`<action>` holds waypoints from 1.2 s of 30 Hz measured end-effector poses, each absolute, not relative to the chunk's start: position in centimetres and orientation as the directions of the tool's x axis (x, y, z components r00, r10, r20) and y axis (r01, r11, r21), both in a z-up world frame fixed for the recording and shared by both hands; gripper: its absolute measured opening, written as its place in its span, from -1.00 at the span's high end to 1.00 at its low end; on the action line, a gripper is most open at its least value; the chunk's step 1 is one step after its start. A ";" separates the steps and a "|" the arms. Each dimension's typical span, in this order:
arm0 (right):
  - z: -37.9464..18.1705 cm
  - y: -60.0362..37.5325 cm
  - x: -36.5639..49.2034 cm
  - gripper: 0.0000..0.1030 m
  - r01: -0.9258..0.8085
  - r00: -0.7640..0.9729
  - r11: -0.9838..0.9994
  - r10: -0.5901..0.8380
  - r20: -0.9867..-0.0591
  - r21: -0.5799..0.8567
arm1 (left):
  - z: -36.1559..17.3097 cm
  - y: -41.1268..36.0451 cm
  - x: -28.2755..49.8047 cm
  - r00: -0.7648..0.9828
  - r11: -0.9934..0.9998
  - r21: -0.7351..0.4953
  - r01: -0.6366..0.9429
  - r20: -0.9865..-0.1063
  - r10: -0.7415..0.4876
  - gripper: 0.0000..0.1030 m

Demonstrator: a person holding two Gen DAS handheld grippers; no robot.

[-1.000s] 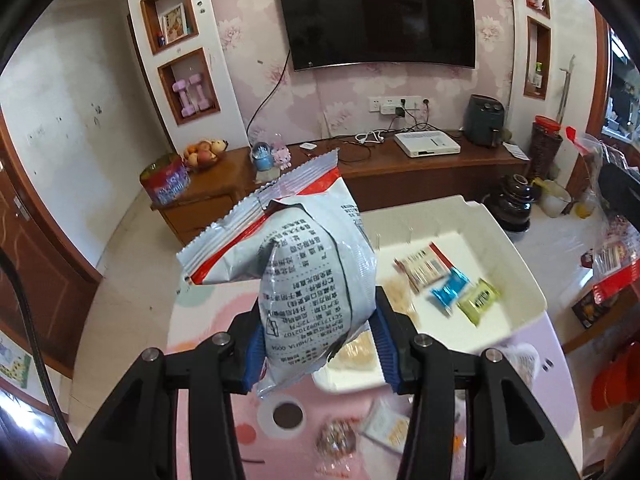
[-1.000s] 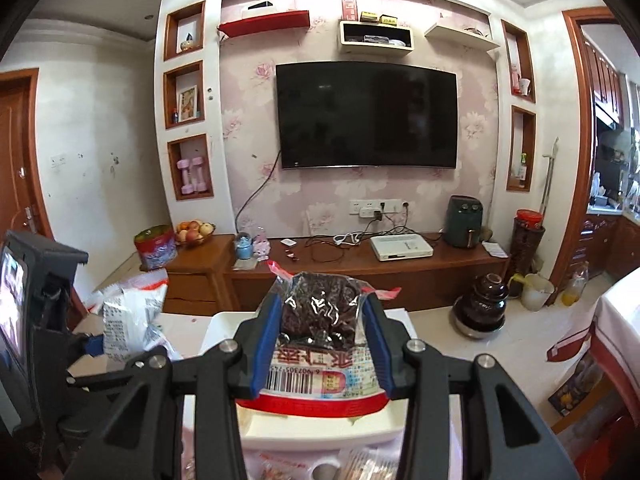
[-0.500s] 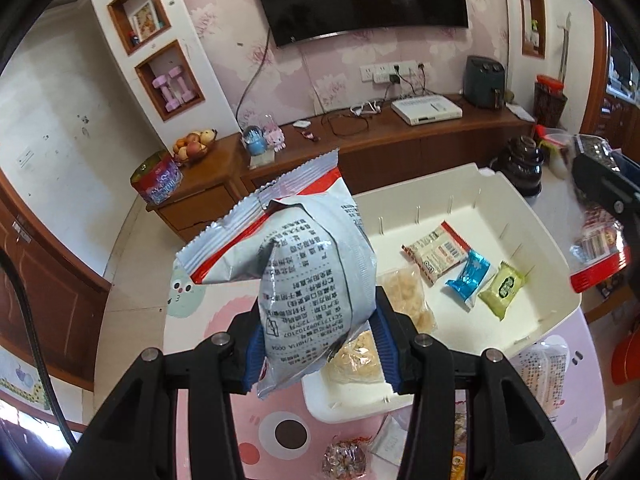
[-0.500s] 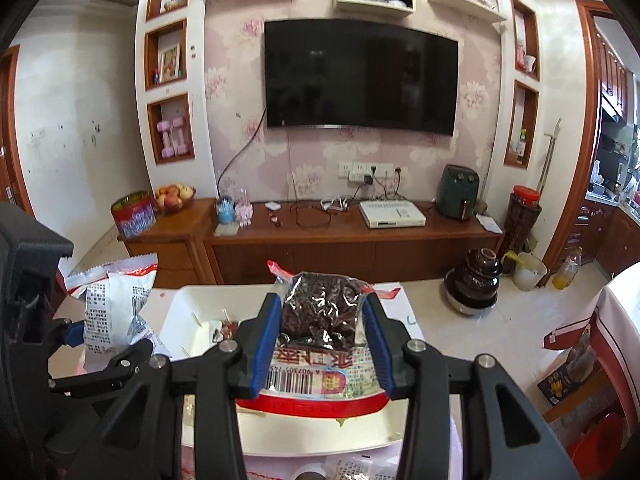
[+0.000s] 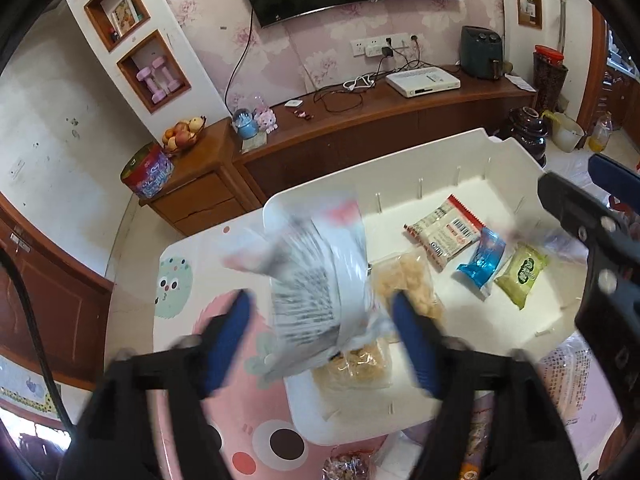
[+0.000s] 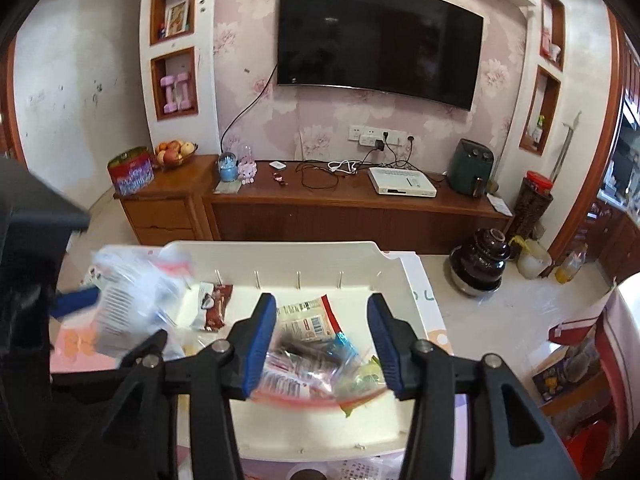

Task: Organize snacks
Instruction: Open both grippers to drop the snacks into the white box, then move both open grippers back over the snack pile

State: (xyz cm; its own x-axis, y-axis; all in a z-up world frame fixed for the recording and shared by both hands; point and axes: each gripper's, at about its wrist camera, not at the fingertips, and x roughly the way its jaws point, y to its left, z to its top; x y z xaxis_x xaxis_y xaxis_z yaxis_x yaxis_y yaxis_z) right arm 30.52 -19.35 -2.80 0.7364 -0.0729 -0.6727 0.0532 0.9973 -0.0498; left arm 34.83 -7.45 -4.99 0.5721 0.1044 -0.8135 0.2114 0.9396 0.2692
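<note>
While both claws' jaws have just been opening, the left claw (image 5: 320, 340) stands spread around a blurred white snack bag (image 5: 316, 280) over the white tray's (image 5: 500, 160) left edge; the right claw (image 6: 322, 344), spread too, frames a blurred dark snack bag (image 6: 300, 364) over the tray.

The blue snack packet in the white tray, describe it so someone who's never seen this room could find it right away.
Start at the white tray on the pink table. On its floor, three small packets lie side by side. The blue packet is the middle one, between a red-and-white barcoded packet and a green packet; it is the only shiny blue wrapper there.
</note>
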 end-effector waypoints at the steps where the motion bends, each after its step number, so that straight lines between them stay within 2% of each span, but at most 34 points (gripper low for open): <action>1: -3.0 -19.1 30.3 -0.02 0.046 0.734 0.997 -0.074 -0.675 -0.059 | -5.0 -7.3 34.8 0.575 0.940 0.272 0.207 -0.811 0.108 -0.68; 3: -3.1 -18.7 29.9 -0.13 0.042 0.736 0.997 -0.077 -0.672 -0.069 | -4.9 -7.0 34.5 0.576 0.941 0.270 0.205 -0.810 0.107 -0.70; 7: -2.6 -18.6 28.8 -0.19 0.049 0.743 0.997 -0.074 -0.665 -0.056 | -4.8 -6.5 33.7 0.567 0.942 0.269 0.201 -0.816 0.113 -0.70; 16: -0.6 -18.2 26.2 -0.19 0.056 0.752 0.998 -0.069 -0.656 -0.042 | -3.2 -5.2 30.5 0.576 0.943 0.271 0.192 -0.810 0.116 -0.70; 36: 5.0 -18.3 15.8 -0.19 0.065 0.826 0.997 -0.027 -0.563 0.048 | 2.9 -1.0 19.4 0.643 0.981 0.118 0.156 -0.766 -0.010 -0.70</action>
